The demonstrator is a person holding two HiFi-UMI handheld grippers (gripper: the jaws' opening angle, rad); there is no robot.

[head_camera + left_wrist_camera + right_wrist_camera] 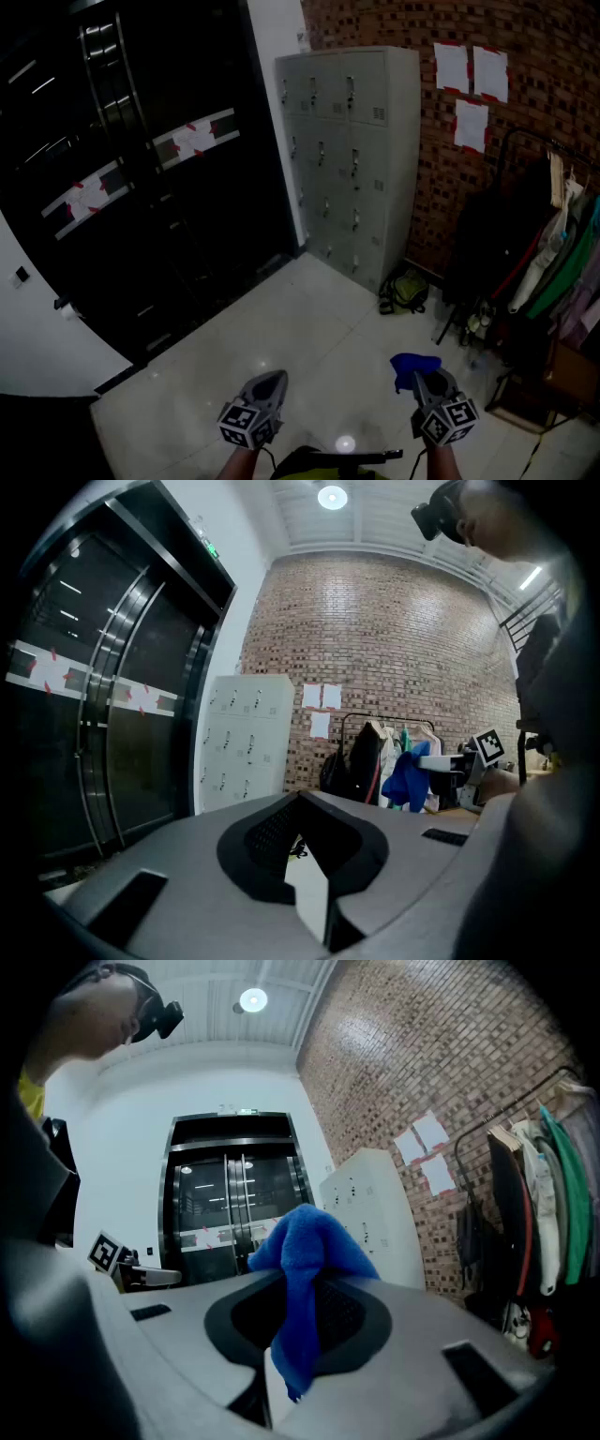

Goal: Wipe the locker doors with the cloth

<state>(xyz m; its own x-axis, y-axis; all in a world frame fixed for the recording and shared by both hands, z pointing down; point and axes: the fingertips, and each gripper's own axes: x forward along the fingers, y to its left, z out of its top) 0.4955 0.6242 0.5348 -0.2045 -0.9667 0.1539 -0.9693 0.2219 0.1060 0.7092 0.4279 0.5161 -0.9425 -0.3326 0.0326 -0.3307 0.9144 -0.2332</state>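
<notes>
The grey lockers stand against the brick wall ahead, several steps away; they also show as lockers in the left gripper view and lockers in the right gripper view. My right gripper is low at the right, shut on a blue cloth. That cloth bunches above the right gripper and hangs down between its jaws. My left gripper is low at the left; the left gripper has its jaws together with nothing in them. Both grippers are far from the locker doors.
Black glass lift doors fill the left side. A clothes rack with hanging garments stands at the right, and a backpack lies on the floor by the lockers. Paper sheets are taped to the brick wall. Pale tiled floor lies between me and the lockers.
</notes>
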